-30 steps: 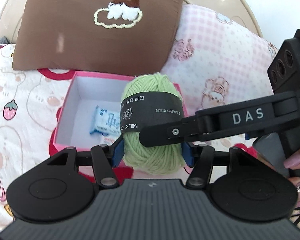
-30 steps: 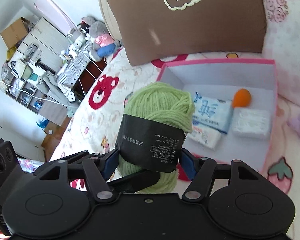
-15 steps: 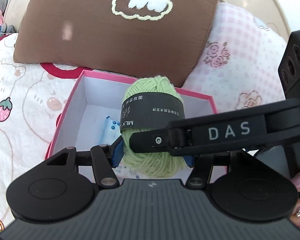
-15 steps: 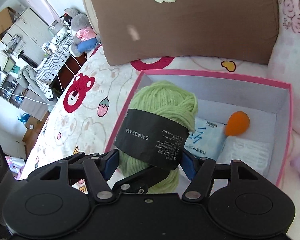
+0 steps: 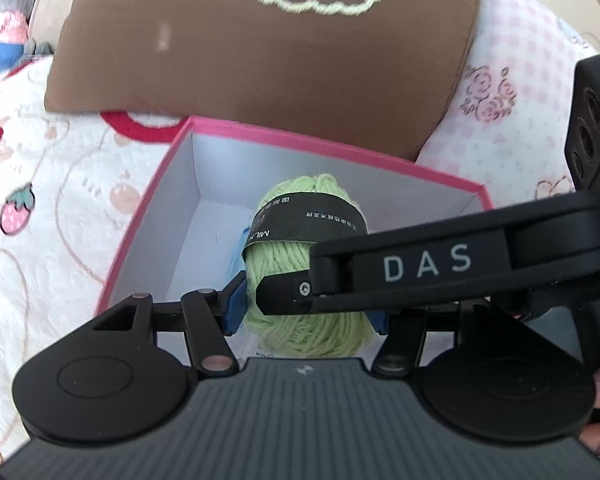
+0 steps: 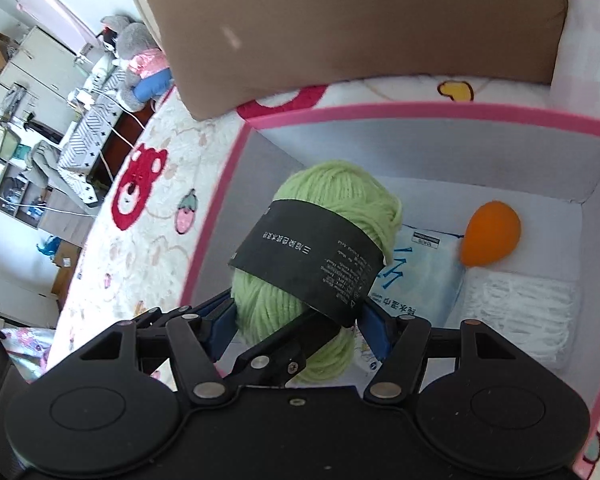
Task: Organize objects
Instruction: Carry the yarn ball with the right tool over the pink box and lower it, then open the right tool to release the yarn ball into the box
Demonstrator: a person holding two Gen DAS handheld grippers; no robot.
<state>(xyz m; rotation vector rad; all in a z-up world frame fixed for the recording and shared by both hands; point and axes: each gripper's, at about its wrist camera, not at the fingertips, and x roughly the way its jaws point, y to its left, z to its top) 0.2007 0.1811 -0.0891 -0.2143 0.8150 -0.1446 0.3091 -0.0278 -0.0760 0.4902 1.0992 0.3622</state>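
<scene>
A home bedroom: a bed with a cartoon-print blanket (image 6: 156,216), a brown cushion (image 5: 260,52) and a pink pillow (image 5: 512,96) at its head, plush toys (image 6: 140,64) and cluttered shelves (image 6: 24,120) beyond the cushion.

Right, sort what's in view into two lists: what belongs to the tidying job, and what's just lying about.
Part of the job:
- green yarn ball, gripped by the left gripper and the right gripper
- pink box
- already in the box: orange ball, blue tissue pack, white pack

Just lying about:
- brown cushion
- pink pillow
- plush toy
</scene>
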